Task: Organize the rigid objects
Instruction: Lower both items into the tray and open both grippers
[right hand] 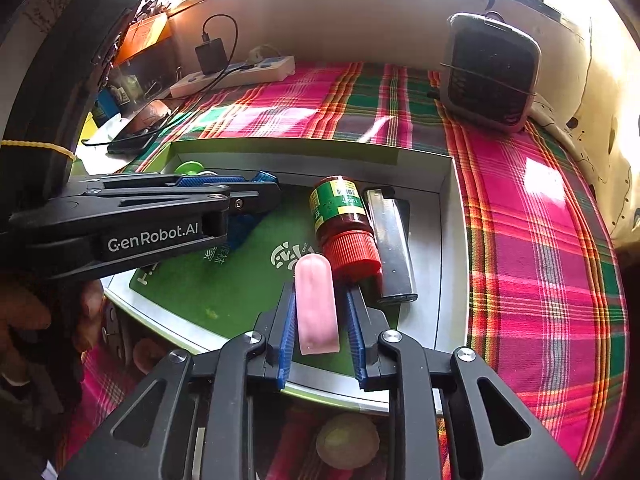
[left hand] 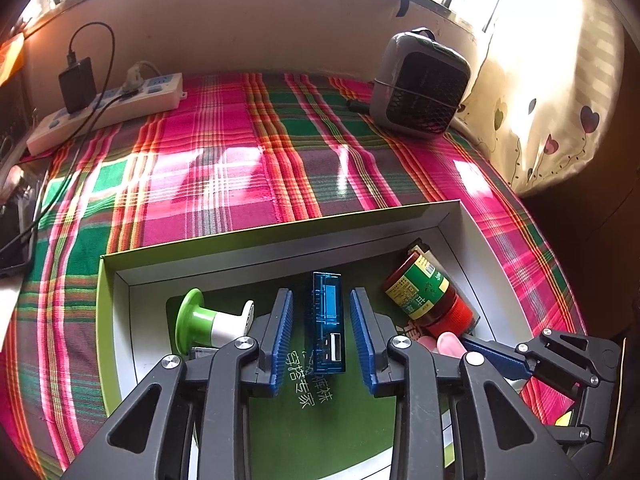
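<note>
A shallow white box (left hand: 280, 236) with a green card on its floor lies on a plaid cloth. My left gripper (left hand: 321, 296) stands open astride a clear blue USB device (left hand: 326, 320), which lies flat with a gap on each side. My right gripper (right hand: 320, 289) is slightly open around a pink capsule-shaped piece (right hand: 316, 304) resting on the box floor; a gap shows at its right pad. Also in the box are a red-capped jar (right hand: 340, 216) with a green label, a silver lighter (right hand: 390, 244) and a green and white spool (left hand: 208, 320). The left gripper (right hand: 224, 184) reaches in from the left.
A white power strip (left hand: 108, 108) with a black adapter sits at the back left and a small grey heater (left hand: 420, 84) at the back right. A dark phone (right hand: 140, 128) lies left of the box. A person's hand (right hand: 24, 320) holds the left gripper. A curtain hangs on the right.
</note>
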`<state>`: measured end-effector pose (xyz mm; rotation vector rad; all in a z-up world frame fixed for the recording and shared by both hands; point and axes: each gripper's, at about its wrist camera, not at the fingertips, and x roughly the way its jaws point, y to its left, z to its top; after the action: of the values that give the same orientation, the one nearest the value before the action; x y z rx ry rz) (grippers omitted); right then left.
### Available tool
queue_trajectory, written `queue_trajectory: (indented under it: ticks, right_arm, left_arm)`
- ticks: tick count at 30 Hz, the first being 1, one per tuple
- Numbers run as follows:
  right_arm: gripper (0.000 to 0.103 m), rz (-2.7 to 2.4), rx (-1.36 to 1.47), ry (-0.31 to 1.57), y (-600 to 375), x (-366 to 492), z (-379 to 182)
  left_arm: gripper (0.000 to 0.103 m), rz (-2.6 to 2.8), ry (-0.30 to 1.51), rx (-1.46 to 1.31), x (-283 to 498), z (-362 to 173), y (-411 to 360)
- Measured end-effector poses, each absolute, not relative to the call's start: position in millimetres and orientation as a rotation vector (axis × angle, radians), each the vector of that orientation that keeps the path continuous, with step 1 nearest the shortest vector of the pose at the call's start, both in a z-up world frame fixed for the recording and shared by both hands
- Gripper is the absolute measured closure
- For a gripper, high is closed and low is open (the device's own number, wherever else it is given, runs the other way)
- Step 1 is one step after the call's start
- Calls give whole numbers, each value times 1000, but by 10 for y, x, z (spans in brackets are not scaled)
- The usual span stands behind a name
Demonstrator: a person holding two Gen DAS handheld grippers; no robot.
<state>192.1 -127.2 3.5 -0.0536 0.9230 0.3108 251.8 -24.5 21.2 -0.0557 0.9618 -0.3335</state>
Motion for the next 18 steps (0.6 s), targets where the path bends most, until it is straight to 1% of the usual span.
queue_trajectory:
  ticks: [18]
  right_arm:
    - [75,292,0,876,-1371,1673,190]
  left_arm:
    - [70,-317,912,-42,2083,453,-195]
